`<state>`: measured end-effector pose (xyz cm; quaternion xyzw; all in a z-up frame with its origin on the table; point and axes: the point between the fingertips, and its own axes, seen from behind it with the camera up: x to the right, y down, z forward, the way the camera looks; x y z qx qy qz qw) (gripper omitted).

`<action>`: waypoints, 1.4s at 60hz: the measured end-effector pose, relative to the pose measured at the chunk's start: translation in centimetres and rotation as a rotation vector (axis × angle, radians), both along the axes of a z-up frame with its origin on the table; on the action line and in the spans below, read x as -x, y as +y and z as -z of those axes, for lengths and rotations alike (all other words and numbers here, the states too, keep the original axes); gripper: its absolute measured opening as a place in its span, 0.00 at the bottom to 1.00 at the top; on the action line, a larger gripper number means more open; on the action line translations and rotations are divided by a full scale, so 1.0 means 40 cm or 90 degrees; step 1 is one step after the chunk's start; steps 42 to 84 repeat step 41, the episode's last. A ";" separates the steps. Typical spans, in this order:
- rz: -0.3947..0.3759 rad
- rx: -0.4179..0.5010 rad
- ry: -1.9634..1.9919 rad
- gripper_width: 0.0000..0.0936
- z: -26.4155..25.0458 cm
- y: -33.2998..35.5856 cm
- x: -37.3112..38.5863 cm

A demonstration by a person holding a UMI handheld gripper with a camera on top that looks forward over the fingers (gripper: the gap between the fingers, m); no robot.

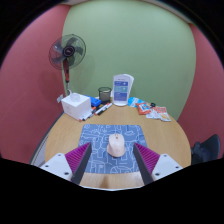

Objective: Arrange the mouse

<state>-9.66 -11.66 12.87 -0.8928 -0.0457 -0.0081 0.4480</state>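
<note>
Resting on the blue mat (104, 141) just ahead of the wide-open, empty gripper (112, 160) sits the mouse (117, 145); clutter beyond is hard to identify.

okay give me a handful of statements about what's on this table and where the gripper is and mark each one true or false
1. The mouse lies on the blue mat. True.
2. The gripper is shut on the mouse. False: its fingers stand open, with the mouse just ahead of them and a gap on each side.
3. A standing fan stands behind the table, near the white box. True.
4. The mouse is black. False: it is a pale, whitish colour.
5. The white bag stands upright at the far side of the table. True.
</note>
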 end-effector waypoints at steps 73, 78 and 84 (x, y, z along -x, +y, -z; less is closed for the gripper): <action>0.027 -0.049 -0.035 0.90 -0.224 -0.391 0.039; 0.027 -0.049 -0.035 0.90 -0.224 -0.391 0.039; 0.027 -0.049 -0.035 0.90 -0.224 -0.391 0.039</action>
